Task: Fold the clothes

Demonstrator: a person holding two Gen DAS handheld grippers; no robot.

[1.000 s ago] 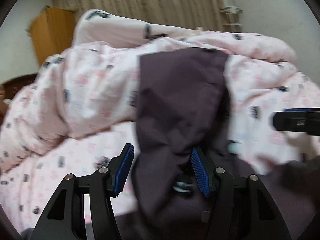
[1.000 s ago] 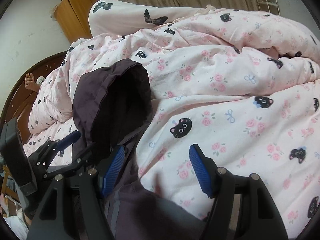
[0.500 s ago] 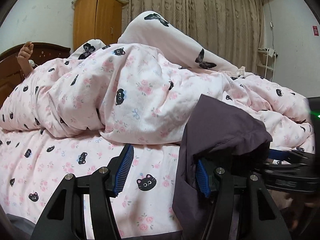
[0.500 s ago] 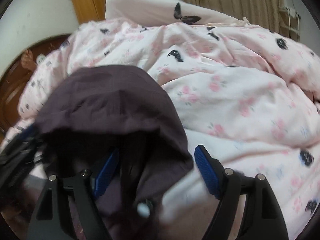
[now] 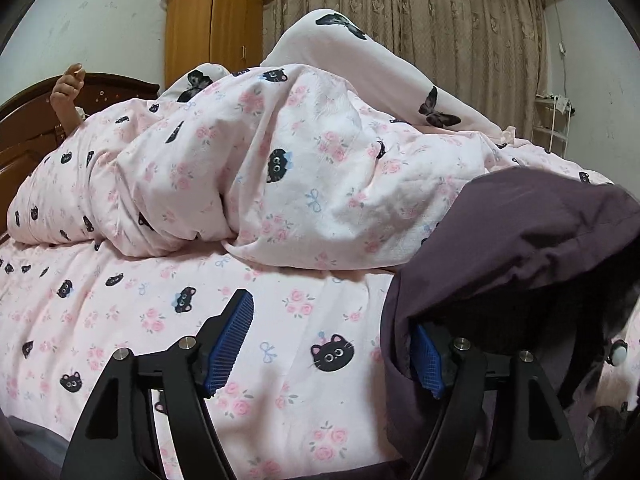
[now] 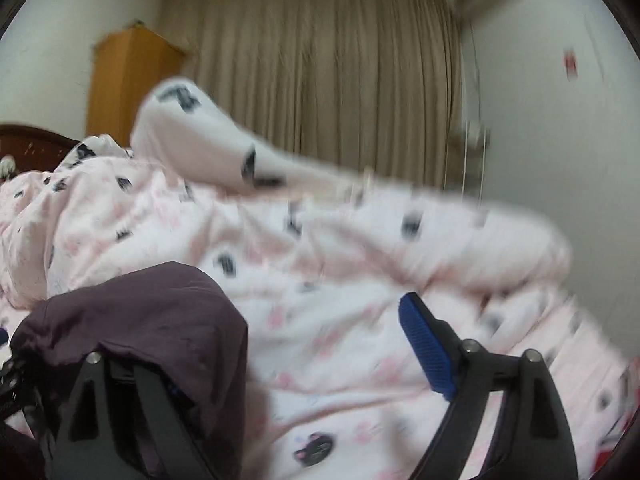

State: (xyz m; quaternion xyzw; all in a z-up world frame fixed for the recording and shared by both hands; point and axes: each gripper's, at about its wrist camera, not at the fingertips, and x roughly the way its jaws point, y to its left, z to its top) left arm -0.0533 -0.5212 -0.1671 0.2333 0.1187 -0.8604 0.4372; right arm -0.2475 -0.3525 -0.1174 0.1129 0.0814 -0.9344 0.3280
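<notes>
A dark purple hooded garment [image 5: 516,248] lies on the pink bed at the right of the left wrist view, its hood draped over my left gripper's right finger. My left gripper [image 5: 332,344] is open, its left finger [image 5: 232,340] over bare sheet. In the right wrist view the same garment [image 6: 140,320] covers my right gripper's left finger. My right gripper [image 6: 300,360] is open, with the right finger [image 6: 428,348] free above the duvet. This view is blurred.
A bunched pink duvet with black cats [image 5: 280,168] fills the middle of the bed. A pillow with butterflies [image 5: 360,52] stands behind it. A person's hand [image 5: 66,92] rests by the dark headboard. A wooden wardrobe [image 5: 212,24] and curtains stand behind.
Both grippers dropped low and tilted up toward the room. The purple hood slid from between the left fingers to the right side, and to the left in the right wrist view.
</notes>
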